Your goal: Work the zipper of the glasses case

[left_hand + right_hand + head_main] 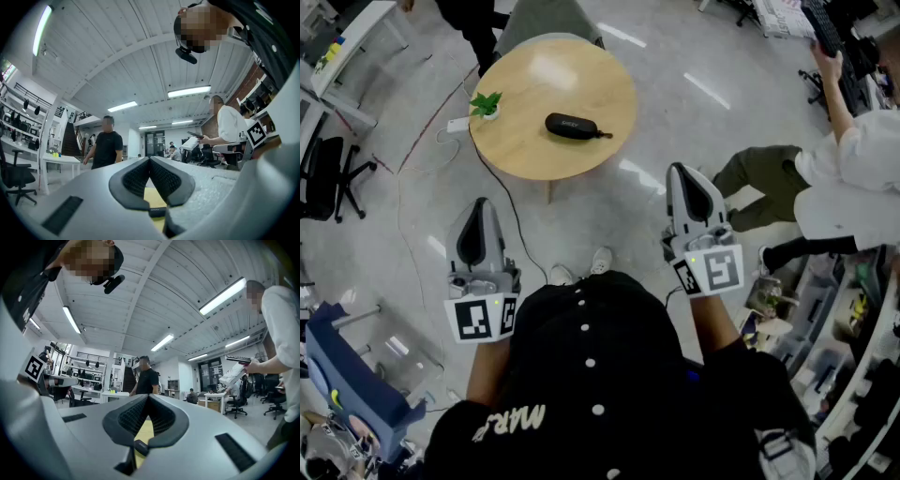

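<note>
A black glasses case (575, 126) lies on the round wooden table (530, 141), its zipper pull pointing right. My left gripper (479, 208) and right gripper (682, 176) are both held level in front of me, short of the table and well apart from the case. Both are shut with nothing between the jaws. In the left gripper view the gripper (150, 161) has its black pads (136, 178) pressed together, and in the right gripper view the gripper (147, 398) has its pads (133, 414) closed too. Both views look out across the room, not at the case.
A small potted plant (487, 103) and a white power strip (457, 124) with a cable sit at the table's left edge. A seated person (825, 178) is to the right. A standing person (147, 379) is ahead, a grey chair (546, 21) behind the table, a blue stand (347, 380) lower left.
</note>
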